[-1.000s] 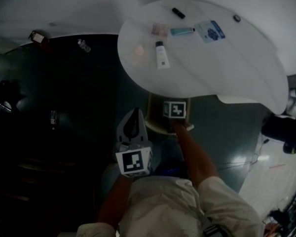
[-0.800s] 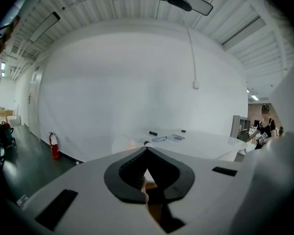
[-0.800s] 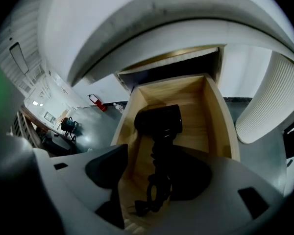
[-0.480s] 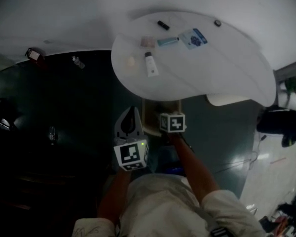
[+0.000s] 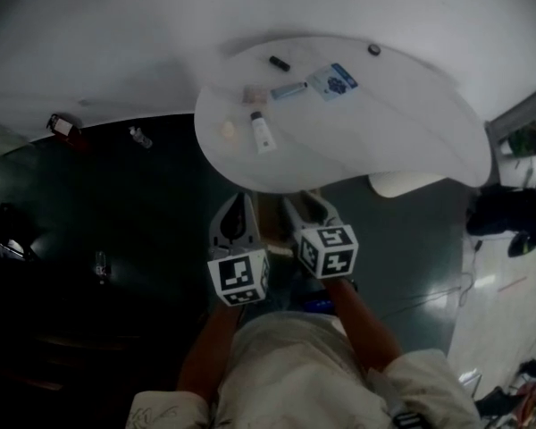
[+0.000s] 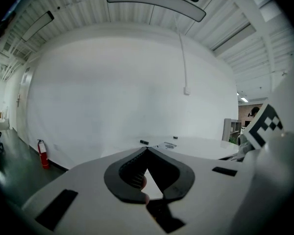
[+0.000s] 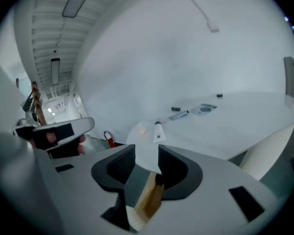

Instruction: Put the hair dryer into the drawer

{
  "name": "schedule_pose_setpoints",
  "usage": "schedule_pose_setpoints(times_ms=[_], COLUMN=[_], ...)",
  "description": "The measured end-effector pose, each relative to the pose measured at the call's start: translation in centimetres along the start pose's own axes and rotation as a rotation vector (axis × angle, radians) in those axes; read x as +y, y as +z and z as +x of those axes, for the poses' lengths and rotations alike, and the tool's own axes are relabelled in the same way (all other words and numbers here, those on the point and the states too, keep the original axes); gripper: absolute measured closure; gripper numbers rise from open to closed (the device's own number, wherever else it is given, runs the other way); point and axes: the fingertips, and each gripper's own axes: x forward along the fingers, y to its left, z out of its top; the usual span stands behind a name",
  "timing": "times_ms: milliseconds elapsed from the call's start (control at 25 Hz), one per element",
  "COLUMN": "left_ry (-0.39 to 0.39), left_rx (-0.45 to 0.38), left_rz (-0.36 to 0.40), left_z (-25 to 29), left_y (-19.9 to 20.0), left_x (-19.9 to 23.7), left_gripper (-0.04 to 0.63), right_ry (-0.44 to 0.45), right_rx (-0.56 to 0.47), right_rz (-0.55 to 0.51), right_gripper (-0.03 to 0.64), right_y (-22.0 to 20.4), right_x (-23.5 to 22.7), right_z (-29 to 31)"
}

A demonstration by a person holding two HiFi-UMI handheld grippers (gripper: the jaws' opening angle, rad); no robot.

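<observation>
Two grippers hung side by side just below the near edge of the white table (image 5: 402, 132), and neither of them carried anything. No hair dryer showed in any view: it was not on the table top, where only a tube (image 5: 262, 132) and some other small toiletries lay, and it was not in either gripper.

Between the two grippers, under the table edge, a piece of pale wood showed, which I take for the drawer (image 5: 268, 214). The right gripper view looked down past its own jaws onto the same wooden rim (image 7: 149, 199), with a small dark shape beside it that I could not identify.

From this I judged that the placing was probably done and the hair dryer was inside the drawer, hidden from the cameras, but the pictures did not prove it. The drawer appeared to stand pulled out, so pushing it in was perhaps what remained.

The left gripper (image 6: 147, 150) had its jaws closed tip to tip, with nothing between them. The right gripper (image 7: 147, 153) had its jaws apart and closing, also empty, and it pointed toward the table with the drawer rim below it.
</observation>
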Motion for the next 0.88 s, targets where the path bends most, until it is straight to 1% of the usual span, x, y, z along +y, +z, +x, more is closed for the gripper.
schedule_pose_setpoints(times_ms=[120, 200, 240, 320, 400, 720, 880], left_ry=[-0.014, -0.022, -0.028, -0.038, -0.044, -0.056, -0.059], left_rx=[-0.017, -0.031, -0.039, -0.058, -0.076, -0.138, -0.161], left_rz=[0.015, 0.019, 0.021, 0.027, 0.038, 0.073, 0.066], left_z=[0.3, 0.4, 0.5, 0.7, 0.7, 1.6, 2.2], left_y=[1.1, 1.9, 2.3, 3.1, 3.9, 5.8, 6.6], left_x=[-0.6, -1.1, -1.4, -1.8, -2.1, -2.7, -2.9], left_gripper=[0.595, 0.595, 0.595, 0.595, 0.595, 0.595, 0.595], right_ry=[-0.045, -0.07, -0.082, -0.104, -0.125, -0.136, -0.135], right_rx=[-0.104, -0.172, -0.201, -0.248, -0.272, -0.332, -0.367], right_rz=[-0.046, -0.064, -0.082, -0.129, -0.17, -0.241, -0.261], right_gripper=[0.526, 0.598, 0.611, 0.611, 0.612, 0.613, 0.613], right_y=[3.1, 4.9, 5.6, 6.9, 7.6, 9.8, 11.2], right_x=[-0.2, -0.5, -0.6, -0.7, -1.0, -1.1, -1.2], right_z=[-2.1, -3.2, -3.6, -4.1, -4.2, -4.3, -4.4])
